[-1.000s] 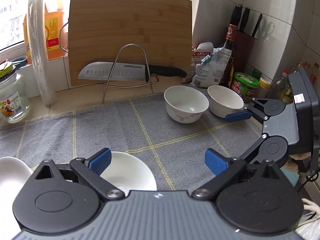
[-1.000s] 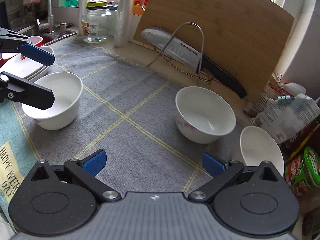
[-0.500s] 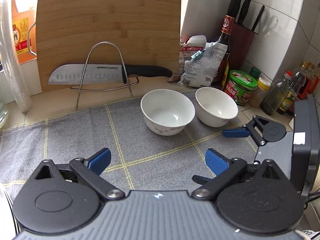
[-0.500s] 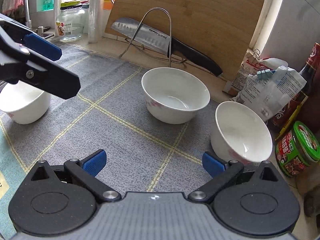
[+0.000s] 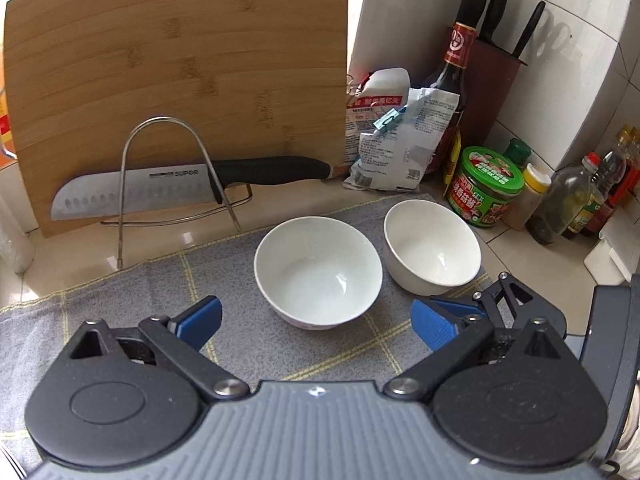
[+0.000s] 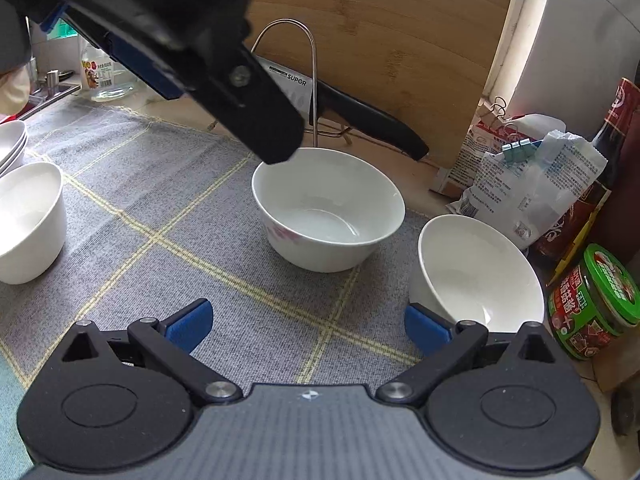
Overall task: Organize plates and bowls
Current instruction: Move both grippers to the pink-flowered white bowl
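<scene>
Two white bowls stand side by side on the grey mat. The bigger bowl with a pink pattern is just ahead of my open, empty left gripper. It also shows in the right wrist view. The smaller bowl stands to its right, also in the right wrist view, touching or very near the right fingertip of my open, empty right gripper. A third white bowl and stacked plates are at the far left.
A bamboo cutting board leans on the wall behind a wire rack holding a knife. Snack bags, a sauce bottle, a green-lidded jar and oil bottles crowd the right. A glass jar stands at the far left.
Both grippers have moved right and closer to the two bowls. The left gripper now hangs over the larger bowl in the right wrist view. Both stay open.
</scene>
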